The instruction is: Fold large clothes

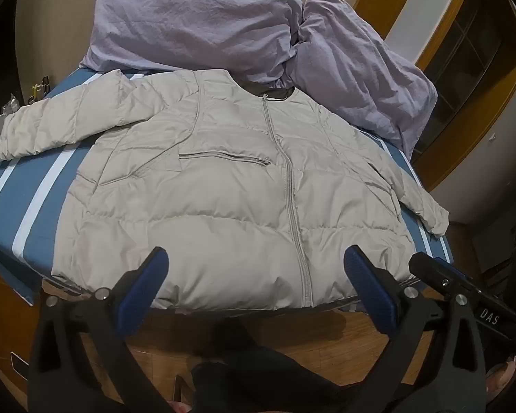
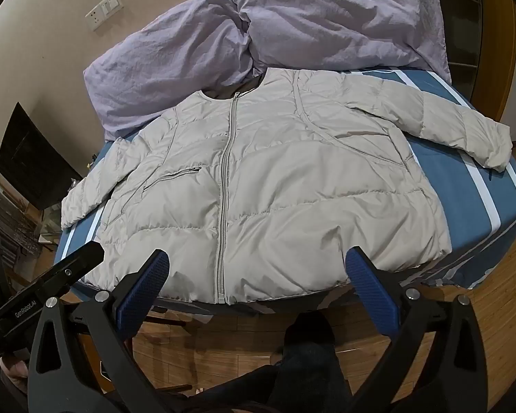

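We see a pale grey puffer jacket (image 1: pixel 223 186) spread face up on a blue bed sheet (image 1: pixel 27 186) with white stripes, its zip (image 1: pixel 289 186) closed and running from the collar down to the hem; the hem lies at the near edge of the bed, just in front of both grippers. One sleeve (image 1: pixel 61 124) reaches out to the left side of the bed, the other sleeve (image 2: pixel 464 127) to the right, both lying flat on the sheet. Behind the collar we see two lilac pillows (image 1: pixel 196 24), crumpled and leaning against each other at the head of the bed.

Our left gripper (image 1: pixel 256 268) hangs over the hem with its blue-padded jaws spread wide and grasping nothing; our right gripper (image 2: pixel 258 268) hangs likewise, jaws released and apart, holding nothing; neither touches the jacket. Below the bed edge we see a wooden floor (image 2: pixel 499 327); a wall socket (image 2: pixel 104 8) sits on the beige wall behind the pillows.
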A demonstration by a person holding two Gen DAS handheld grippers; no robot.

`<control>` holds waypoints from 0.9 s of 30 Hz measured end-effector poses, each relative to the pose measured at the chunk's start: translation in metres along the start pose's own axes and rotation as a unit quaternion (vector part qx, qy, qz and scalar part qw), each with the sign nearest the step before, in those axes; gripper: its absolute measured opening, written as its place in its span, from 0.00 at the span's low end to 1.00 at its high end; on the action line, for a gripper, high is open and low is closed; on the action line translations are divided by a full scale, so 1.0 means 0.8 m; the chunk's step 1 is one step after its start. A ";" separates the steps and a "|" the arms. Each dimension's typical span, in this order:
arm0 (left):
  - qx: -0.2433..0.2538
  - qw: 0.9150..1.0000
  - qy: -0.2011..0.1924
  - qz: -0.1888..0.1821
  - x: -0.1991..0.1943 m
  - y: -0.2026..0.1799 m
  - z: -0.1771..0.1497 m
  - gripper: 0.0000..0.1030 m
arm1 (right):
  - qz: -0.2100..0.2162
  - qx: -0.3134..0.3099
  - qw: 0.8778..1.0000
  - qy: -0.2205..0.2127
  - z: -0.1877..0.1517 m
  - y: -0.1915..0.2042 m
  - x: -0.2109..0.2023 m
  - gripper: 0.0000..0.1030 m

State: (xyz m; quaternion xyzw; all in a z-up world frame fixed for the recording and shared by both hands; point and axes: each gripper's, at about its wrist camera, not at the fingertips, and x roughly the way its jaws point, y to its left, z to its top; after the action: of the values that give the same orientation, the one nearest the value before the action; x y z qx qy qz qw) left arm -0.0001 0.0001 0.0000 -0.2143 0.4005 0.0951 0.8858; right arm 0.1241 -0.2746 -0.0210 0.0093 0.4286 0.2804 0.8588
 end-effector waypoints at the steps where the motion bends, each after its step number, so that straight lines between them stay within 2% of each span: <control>1: 0.000 1.000 0.000 0.000 0.000 0.000 0.000 0.98 | -0.001 0.000 1.000 0.001 0.000 0.000 0.000 0.99; 27: 0.002 1.000 0.002 0.000 -0.007 -0.006 -0.005 0.98 | -0.001 0.001 1.000 0.002 0.000 -0.001 0.001 0.99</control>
State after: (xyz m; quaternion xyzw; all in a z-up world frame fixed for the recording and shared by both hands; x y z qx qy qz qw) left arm -0.0047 -0.0060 0.0035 -0.2126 0.4022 0.0938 0.8856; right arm 0.1252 -0.2749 -0.0216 0.0090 0.4304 0.2793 0.8583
